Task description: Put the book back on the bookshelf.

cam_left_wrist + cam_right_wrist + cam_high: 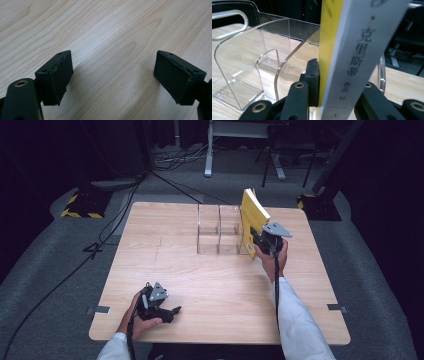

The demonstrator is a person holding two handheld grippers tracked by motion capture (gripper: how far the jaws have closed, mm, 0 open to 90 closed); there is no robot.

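Note:
A yellow book (252, 217) with a white spine (359, 50) stands upright at the right end of a clear acrylic divider rack (217, 232). My right gripper (257, 241) is shut on the book's lower part; in the right gripper view its left pad (313, 75) presses flat on the yellow cover, and the right pad is hidden behind the spine. The rack's empty compartments (242, 62) lie to the left of the book. My left gripper (172, 311) rests low on the wooden table (215, 290) near its front left corner, open, with only bare wood between its pads (58, 75).
The rack sits at the table's far middle. A black-and-yellow stand base (80, 202) and cables (115, 220) lie on the grey floor beyond the left edge. Another dark base (320, 202) stands past the far right corner.

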